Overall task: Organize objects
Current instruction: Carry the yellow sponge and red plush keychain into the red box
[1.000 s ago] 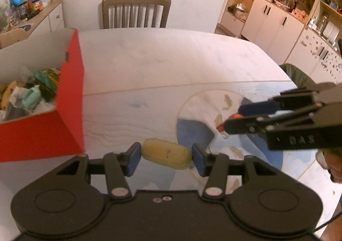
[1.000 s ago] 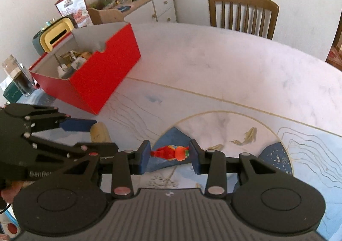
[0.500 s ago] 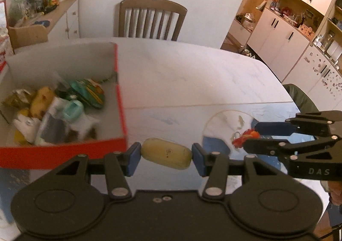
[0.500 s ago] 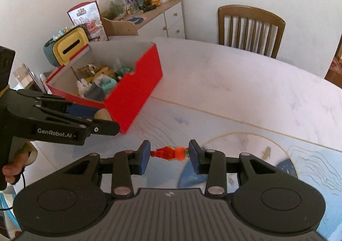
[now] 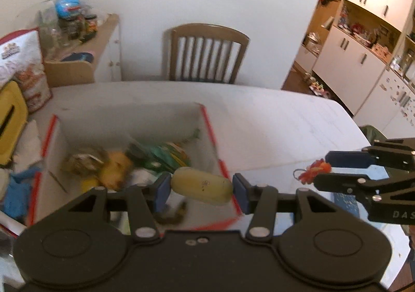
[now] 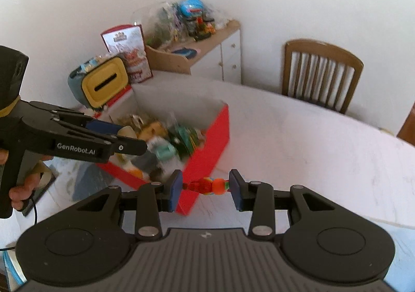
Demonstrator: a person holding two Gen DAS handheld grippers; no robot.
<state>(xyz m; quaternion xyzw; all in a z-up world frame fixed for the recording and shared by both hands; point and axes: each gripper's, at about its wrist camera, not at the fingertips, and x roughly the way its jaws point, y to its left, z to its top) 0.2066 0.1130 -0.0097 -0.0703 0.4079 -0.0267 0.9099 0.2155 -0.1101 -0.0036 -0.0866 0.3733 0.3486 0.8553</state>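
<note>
Over the box: the left gripper [image 5: 201, 191] is hanging above the near right corner of the red box [image 5: 208, 126], its blue pads clamping the two ends of a yellow oblong toy [image 5: 202, 185].
Left gripper opening: the jaws are standing partly closed, and the yellow toy is filling the whole gap between them.
Right gripper: the right gripper [image 6: 205, 187] is squeezing a small red and orange figure [image 6: 207, 186] end to end, hovering just beside the box's near corner, over the white table [image 6: 298, 141].
Box contents: a blurred jumble of yellow, green and teal items is lying inside; single pieces are too smeared to name.
Left wrist view only: it is showing the figure's small metal ring [image 5: 298, 172], the white kitchen cupboards [image 5: 347, 58] and the box's pale inner walls.
Right wrist view only: it is showing the box's red outer side, a hand [image 6: 23, 188] gripping the left gripper's handle, and a yellow and grey case [image 6: 103, 84] behind the box.
Both views: a wooden chair [image 5: 205, 53] is standing at the table's far edge.
</note>
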